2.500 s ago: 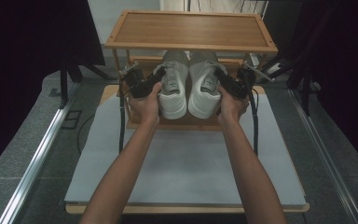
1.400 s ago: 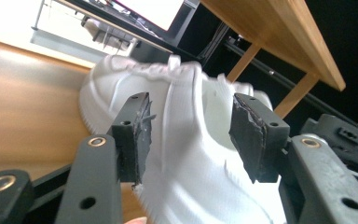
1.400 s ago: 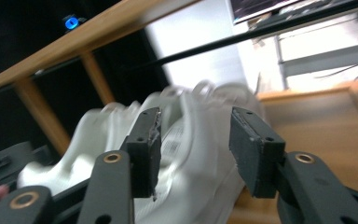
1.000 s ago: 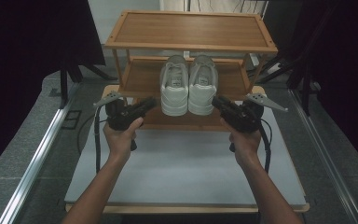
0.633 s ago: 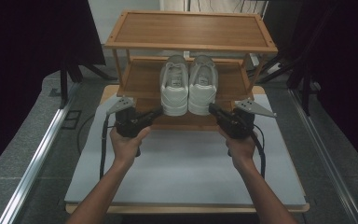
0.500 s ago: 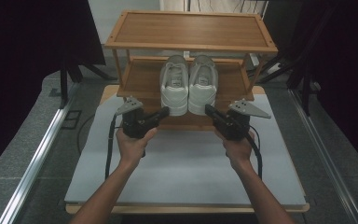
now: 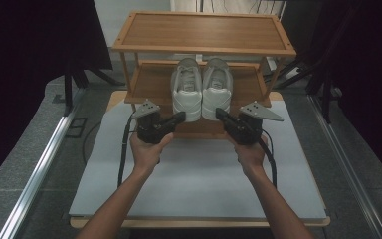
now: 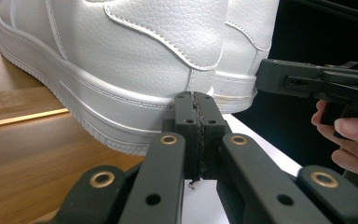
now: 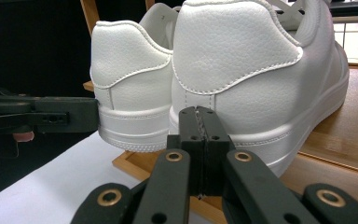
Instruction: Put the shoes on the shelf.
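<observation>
Nearest us, both tools idle: left gripper [image 7: 180,117] and right gripper [image 7: 221,113] have jaws pressed together, nothing pinched, tips just short of the heels. Beyond them, at 12 o'clock, the pair of white leather low-top sneakers [image 7: 202,88] sits heels-out on the middle wooden rack shelf [image 7: 151,82], soles flat. We'd judge each shoe light, its upper soft and smooth, the rubber sole stiff. Best hold: the padded heel collar [image 9: 235,44]. Lace side is hard to see, so likely untied.
</observation>
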A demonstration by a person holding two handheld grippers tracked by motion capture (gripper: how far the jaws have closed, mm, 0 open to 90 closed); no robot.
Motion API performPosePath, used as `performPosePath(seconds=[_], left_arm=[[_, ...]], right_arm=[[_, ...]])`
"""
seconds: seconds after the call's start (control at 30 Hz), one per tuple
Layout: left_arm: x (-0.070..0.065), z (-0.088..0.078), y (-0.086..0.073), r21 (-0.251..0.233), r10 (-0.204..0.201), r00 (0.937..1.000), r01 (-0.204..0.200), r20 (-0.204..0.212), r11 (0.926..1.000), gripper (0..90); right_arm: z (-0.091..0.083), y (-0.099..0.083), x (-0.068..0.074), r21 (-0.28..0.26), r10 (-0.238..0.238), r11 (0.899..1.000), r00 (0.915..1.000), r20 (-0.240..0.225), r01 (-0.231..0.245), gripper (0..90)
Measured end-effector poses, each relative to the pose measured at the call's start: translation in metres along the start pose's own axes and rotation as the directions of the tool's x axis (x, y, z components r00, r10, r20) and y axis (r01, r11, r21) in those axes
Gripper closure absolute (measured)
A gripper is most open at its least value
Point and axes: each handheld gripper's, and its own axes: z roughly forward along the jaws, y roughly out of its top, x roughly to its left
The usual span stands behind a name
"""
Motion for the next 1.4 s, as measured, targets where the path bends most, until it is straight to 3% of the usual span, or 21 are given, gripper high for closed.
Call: performPosePath(seconds=[0.33, 0.57, 0.73, 1.2, 1.4], left_arm=[[0.005, 0.008, 0.004, -0.009, -0.018, 0.9995, 0.018, -0.025, 0.9998, 89.4], [0.01, 0.014, 0.005, -0.02, -0.047, 0.9987, 0.046, -0.02, 0.9987, 89.4], [0.011, 0.017, 0.008, -0.014, -0.048, 0.9985, 0.048, -0.025, 0.9987, 89.4], [0.011, 0.02, 0.009, -0.012, -0.05, 0.9985, 0.049, -0.024, 0.9987, 88.7], [0.01, 0.021, 0.007, -0.018, -0.04, 0.9988, 0.039, -0.029, 0.9991, 89.1]], right_arm=[[0.009, 0.0, -0.004, -0.011, 0.013, 1.0, 0.9999, 0.009, -0.013, 89.5], [0.008, -0.001, -0.007, -0.018, 0.029, 0.999, 0.9994, -0.016, -0.03, 88.5], [0.01, 0.0, -0.008, -0.012, 0.013, 1.0, 0.9999, -0.005, -0.013, 88.8], [0.016, 0.001, -0.014, -0.027, 0.046, 0.999, 0.9989, -0.008, -0.046, 88.0], [0.014, 0.0, -0.013, -0.021, 0.054, 0.998, 0.9984, -0.017, -0.054, 83.6]])
